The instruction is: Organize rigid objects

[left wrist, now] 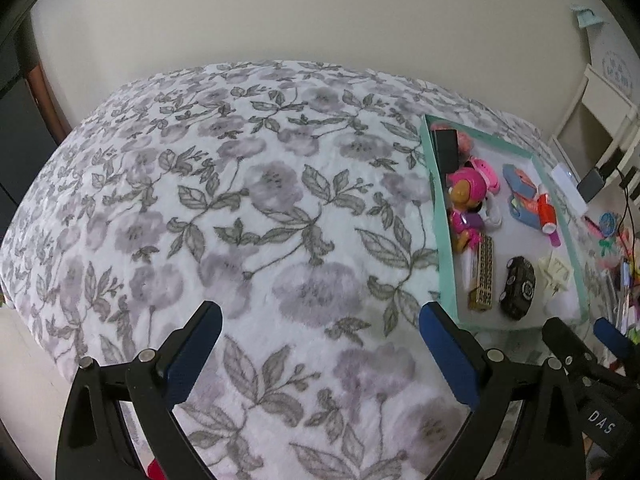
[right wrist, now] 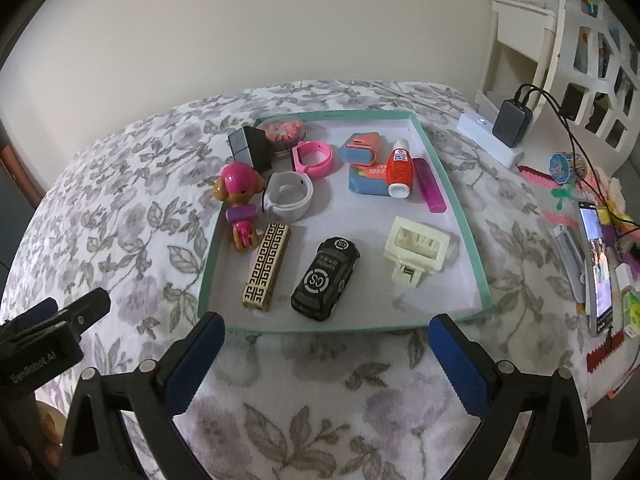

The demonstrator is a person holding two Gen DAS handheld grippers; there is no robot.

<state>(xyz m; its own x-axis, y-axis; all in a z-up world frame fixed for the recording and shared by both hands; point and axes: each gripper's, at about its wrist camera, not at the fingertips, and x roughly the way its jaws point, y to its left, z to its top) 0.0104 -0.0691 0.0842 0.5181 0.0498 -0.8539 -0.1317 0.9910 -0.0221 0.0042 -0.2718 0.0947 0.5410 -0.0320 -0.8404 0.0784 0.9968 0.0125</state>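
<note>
Both grippers hang released and empty: left gripper (left wrist: 320, 356) over bare floral bedspread (left wrist: 240, 200), right gripper (right wrist: 326, 364) short of the shallow teal-rimmed cardboard tray (right wrist: 340, 326) collecting small toys, presumably between picks.

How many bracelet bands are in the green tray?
2. The pink band lies toward the tray's far side, next to the round tin. The white band lies just in front of it, beside the puppy toy. More could be hidden behind other things.

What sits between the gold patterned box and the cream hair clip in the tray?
The black toy car, seen in the right wrist view.
</note>
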